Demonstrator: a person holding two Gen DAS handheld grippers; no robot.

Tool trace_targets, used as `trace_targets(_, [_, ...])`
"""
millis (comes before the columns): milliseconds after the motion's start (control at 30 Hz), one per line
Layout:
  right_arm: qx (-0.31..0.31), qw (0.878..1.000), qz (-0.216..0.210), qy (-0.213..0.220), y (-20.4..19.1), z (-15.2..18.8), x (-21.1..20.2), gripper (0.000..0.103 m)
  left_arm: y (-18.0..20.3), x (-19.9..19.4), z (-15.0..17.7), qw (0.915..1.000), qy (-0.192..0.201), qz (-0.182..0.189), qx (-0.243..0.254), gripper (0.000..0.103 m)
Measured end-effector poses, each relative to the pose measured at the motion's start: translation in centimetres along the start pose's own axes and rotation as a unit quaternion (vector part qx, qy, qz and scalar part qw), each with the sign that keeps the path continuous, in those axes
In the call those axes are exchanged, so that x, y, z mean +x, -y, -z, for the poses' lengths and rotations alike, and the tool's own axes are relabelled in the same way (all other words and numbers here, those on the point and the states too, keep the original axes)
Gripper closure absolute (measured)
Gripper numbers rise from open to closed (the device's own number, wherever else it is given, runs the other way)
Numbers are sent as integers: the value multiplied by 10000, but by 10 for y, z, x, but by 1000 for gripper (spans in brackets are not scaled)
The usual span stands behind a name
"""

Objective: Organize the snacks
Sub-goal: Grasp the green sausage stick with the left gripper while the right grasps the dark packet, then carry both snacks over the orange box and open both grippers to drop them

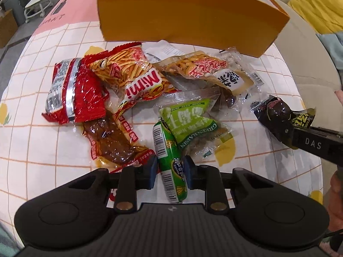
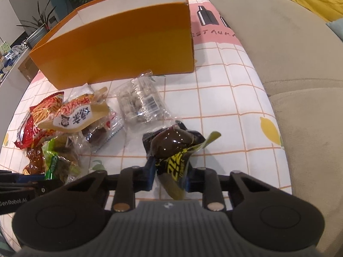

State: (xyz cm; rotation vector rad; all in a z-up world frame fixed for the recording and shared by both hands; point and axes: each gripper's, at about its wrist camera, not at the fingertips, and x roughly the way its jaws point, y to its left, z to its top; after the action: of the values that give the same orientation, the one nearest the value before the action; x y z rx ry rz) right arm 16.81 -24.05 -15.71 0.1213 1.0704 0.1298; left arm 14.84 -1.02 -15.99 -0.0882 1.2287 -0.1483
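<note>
My left gripper point(image 1: 170, 170) is shut on a green sausage stick point(image 1: 169, 160) at the near edge of a snack pile. The pile holds a red foil pack point(image 1: 72, 92), a Mimi shrimp-stick bag point(image 1: 137, 79), a green raisin pack point(image 1: 190, 117) and a brown vacuum pack point(image 1: 111, 141). My right gripper point(image 2: 170, 176) is shut on a black and yellow snack pack point(image 2: 173, 150), also seen at the right of the left wrist view point(image 1: 276, 115). An orange box point(image 1: 188, 15) stands open behind the pile; it also shows in the right wrist view point(image 2: 120, 45).
A clear bag of pale round snacks point(image 2: 141, 100) lies before the box. A yellow-labelled pack point(image 2: 79, 115) tops the pile. The table wears a checked cloth with lemons point(image 2: 225, 111). A beige sofa point(image 2: 289, 53) runs along the right side.
</note>
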Motion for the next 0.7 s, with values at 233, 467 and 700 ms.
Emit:
trace_targets(233, [-187, 9998, -8, 61, -5, 5, -10, 97, 0, -13, 7, 9997, 131, -147, 109, 76])
trace_targets(467, [-646, 9972, -38, 366, -21, 9, -32, 103, -4, -44, 14, 9986, 504, -82, -131, 77])
trace_targets(700, [-678, 9953, -202, 655, -27, 15, -64, 103, -5, -79, 14, 9946, 1009, 53, -243, 77])
